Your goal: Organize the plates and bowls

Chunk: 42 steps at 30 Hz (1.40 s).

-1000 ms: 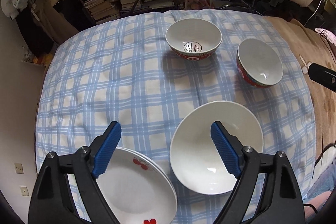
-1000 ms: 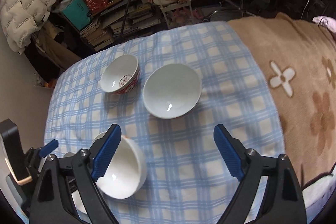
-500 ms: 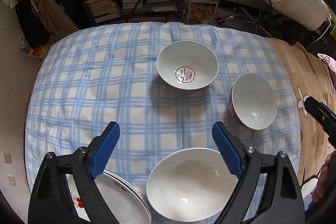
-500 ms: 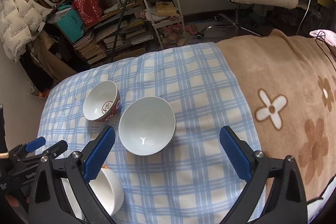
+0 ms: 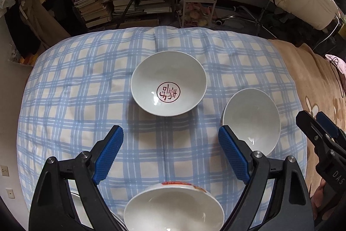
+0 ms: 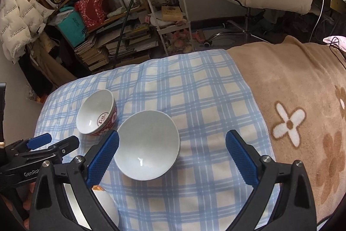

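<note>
Between both grippers' released fingers (image 5: pixel 108 152), checked cloth (image 5: pixel 71 83) lies bare beside bowls (image 5: pixel 168 92).

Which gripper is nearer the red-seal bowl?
Left. The left gripper hangs open just short of the red-seal bowl; the right gripper sits over the plain white bowl beside it.

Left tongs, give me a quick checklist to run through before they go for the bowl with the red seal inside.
1. Left tongs open and empty: ok.
2. Bowl with the red seal upright on the checked cloth: ok.
3. Bowl clear of its neighbour, the plain white bowl: ok, a gap shows between them.
4. Near bowl out of the path: not ok, it sits right under the left tongs.
5. Right tongs open and holding nothing: ok, over the plain white bowl.
6. Plates within reach: cannot tell, only a sliver shows by the left finger.
</note>
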Available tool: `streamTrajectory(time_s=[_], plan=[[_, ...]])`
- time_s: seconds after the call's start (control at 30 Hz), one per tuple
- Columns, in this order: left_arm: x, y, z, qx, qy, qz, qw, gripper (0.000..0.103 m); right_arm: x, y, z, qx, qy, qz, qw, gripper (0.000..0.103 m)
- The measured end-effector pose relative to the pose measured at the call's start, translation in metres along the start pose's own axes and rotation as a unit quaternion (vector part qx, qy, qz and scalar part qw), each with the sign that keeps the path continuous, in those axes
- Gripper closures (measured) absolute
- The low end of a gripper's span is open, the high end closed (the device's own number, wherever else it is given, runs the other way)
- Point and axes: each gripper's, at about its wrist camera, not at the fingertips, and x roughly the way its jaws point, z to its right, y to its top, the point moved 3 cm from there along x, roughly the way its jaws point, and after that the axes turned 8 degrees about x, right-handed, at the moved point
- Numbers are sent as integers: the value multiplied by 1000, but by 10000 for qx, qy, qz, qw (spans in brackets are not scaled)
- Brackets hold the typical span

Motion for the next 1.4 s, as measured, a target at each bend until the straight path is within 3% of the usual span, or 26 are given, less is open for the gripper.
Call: streamTrajectory(time_s=[0.17, 0.3, 0.5, 0.67, 0.8, 0.9, 1.03, 1.2, 1.4], plan=[[17, 2, 12, 127, -35, -120, 9998, 15, 13, 1, 12, 167, -1, -152, 9997, 14], [28, 1, 20, 183, -108, -208, 9996, 15, 30, -2, 20, 316, 91, -401, 9987, 34], [44, 1, 30, 259, -93, -334, 9991, 15, 48, -9, 23, 349, 228, -655, 9970, 39], [47, 2, 36, 329, -116, -304, 9989, 17, 61, -14, 25, 450, 367, -900, 9943, 59], [52, 2, 41, 388, -242, -426, 9980, 40, 67, -18, 25, 590, 682, -1034, 9905, 80], [57, 1, 41, 206, -521, -539, 9970, 62, 70, -20, 23, 608, 793, -1121, 9887, 87], [64, 1, 42, 29, -905, -612, 9940, 83, 71, -22, 22, 648, 817, -1171, 9876, 87], [71, 0, 53, 93, -975, -748, 9924, 95, 73, -25, 18, 582, 735, -1219, 9881, 88], [54, -5, 61, 383, -570, -675, 9954, 94, 61, -29, 9, 327, 578, -1137, 9913, 89]])
